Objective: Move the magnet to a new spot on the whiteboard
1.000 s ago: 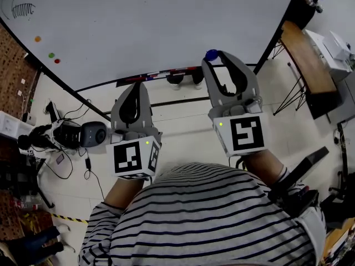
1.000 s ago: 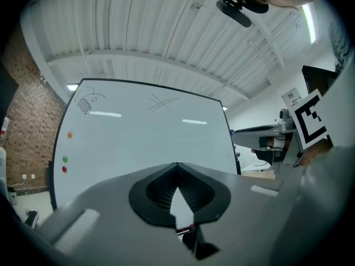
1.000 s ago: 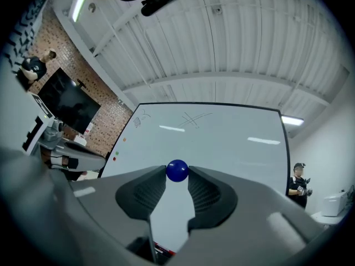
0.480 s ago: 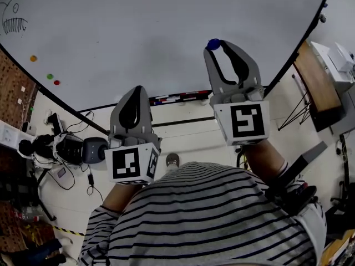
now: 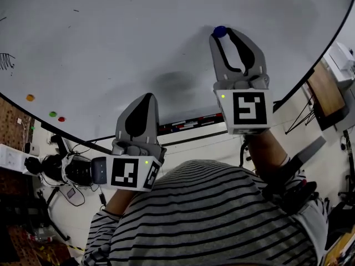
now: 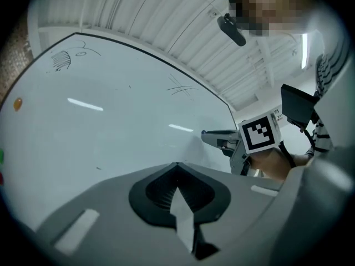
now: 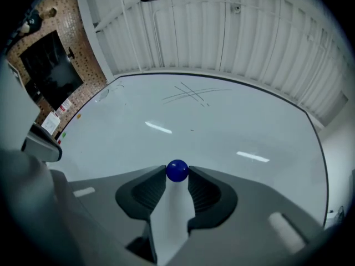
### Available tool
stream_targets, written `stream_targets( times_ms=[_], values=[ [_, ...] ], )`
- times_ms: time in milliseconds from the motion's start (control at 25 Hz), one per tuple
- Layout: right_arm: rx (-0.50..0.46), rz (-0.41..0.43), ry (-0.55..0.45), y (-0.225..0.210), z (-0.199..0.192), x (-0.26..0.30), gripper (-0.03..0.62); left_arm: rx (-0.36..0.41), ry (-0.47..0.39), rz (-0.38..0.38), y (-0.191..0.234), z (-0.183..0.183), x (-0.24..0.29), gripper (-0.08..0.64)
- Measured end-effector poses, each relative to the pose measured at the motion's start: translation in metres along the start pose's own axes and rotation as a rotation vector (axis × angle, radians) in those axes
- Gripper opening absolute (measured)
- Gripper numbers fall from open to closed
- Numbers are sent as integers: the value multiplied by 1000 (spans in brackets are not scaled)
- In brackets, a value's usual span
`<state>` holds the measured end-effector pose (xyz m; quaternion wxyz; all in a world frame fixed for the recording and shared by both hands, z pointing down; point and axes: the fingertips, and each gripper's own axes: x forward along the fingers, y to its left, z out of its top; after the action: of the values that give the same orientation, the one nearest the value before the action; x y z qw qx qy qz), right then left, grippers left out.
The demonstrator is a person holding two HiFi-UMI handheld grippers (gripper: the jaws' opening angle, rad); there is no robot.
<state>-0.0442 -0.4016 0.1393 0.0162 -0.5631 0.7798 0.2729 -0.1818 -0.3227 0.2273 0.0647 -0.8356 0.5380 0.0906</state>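
A round blue magnet (image 5: 220, 31) sits pinched between the tips of my right gripper (image 5: 221, 32), held up against the whiteboard (image 5: 138, 37). In the right gripper view the blue magnet (image 7: 177, 170) fills the gap between both jaw tips of the right gripper (image 7: 177, 173), with the whiteboard (image 7: 222, 126) close behind it. My left gripper (image 5: 148, 97) hangs lower, near the board's bottom edge, its jaws shut with nothing in them. In the left gripper view the left gripper (image 6: 177, 165) points at the whiteboard (image 6: 111, 126), and the right gripper (image 6: 213, 137) shows at the right.
Orange (image 5: 30, 97), green (image 5: 52, 114) and red (image 5: 61, 118) magnets sit at the board's lower left. A marker tray (image 5: 186, 125) runs under the board. Camera gear and cables (image 5: 66, 168) lie on the floor at left. A table (image 5: 327, 87) stands at right.
My right gripper has carried the blue magnet up from below the board's bottom edge onto the board's face. The view has tilted upward, and the left gripper has risen a little.
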Motion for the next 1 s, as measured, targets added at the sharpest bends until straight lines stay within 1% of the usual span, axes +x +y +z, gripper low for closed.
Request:
stream_targets(
  times_ms=[120,200,320,440,600,760,840,1000],
  values=[
    [-25,-27,35,-3,-2,12,124,-10,-9,1,14,8,5,15],
    [-39,-40,21,-4,3,15,126,-9,-17,3,19,12,8,15],
    [-33,-47,-14,-10,4,5,123,12,-25,-4,10,10,10,15],
    [-26,-36,-23,-13,0,-4,123,6,-21,-14,-3,3,13,15],
    [9,5,-45,-4,0,-8,123,10,0,-20,-6,-6,14,15],
    [75,26,-42,4,-6,-16,123,8,9,3,2,-10,14,16],
    [107,33,-37,-4,-6,-43,123,12,5,20,-16,-7,5,16],
    [131,49,-21,-36,-3,-124,123,32,-15,44,-85,7,-21,15]
  ],
)
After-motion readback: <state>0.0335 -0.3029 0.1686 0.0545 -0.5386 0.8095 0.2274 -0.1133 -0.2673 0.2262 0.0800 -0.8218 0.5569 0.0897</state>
